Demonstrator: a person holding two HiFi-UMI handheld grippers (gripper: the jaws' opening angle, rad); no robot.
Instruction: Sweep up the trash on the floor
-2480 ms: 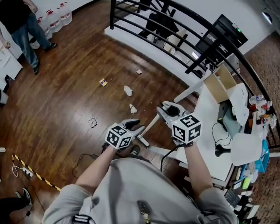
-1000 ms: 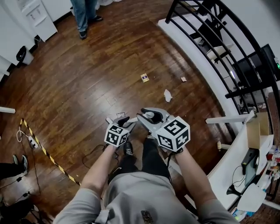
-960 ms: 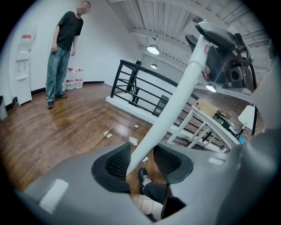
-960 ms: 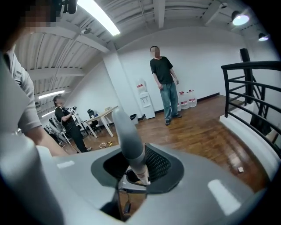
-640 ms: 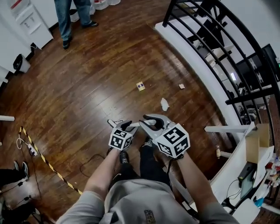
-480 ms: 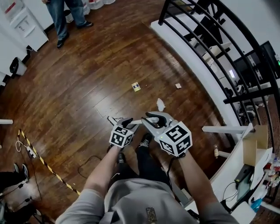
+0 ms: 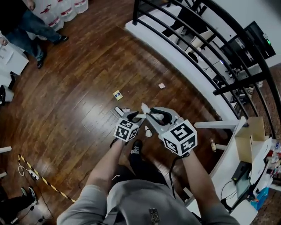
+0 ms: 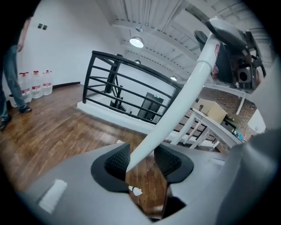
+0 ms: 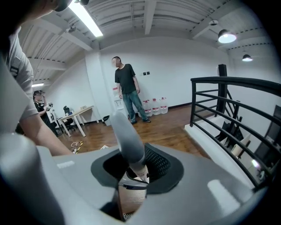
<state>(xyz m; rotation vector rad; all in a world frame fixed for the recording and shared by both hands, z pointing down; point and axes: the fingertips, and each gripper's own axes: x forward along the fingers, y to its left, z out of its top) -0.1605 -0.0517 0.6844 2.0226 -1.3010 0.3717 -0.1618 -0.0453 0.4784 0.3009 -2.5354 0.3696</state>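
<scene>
Clamping grey handle (image 9: 127,136) in right gripper (image 9: 131,167), pressing pads on both sides of it. Keeping left gripper (image 8: 142,160) loose round white pole (image 8: 175,114): holding jaws apart, letting pole lean on one pad, leaving floor showing at the other. Judging handle and pole as one sweeping tool, working end not showing. Having walked forward since earlier shots, now standing right over crumpled paper (image 7: 148,132), lying on wooden floor (image 7: 79,79) just beyond shoe (image 7: 137,147) and beneath the grippers, no longer well ahead. Also closing on small card (image 7: 117,94) a bit further out and little scrap (image 7: 161,85) beyond it, near base of black railing (image 7: 184,39). Reading approach as done, sweeping itself not yet starting, probably needing the tool brought down to the floor. Noting bystander (image 7: 30,26) far off at top left, beside water bottles (image 7: 66,9).
</scene>
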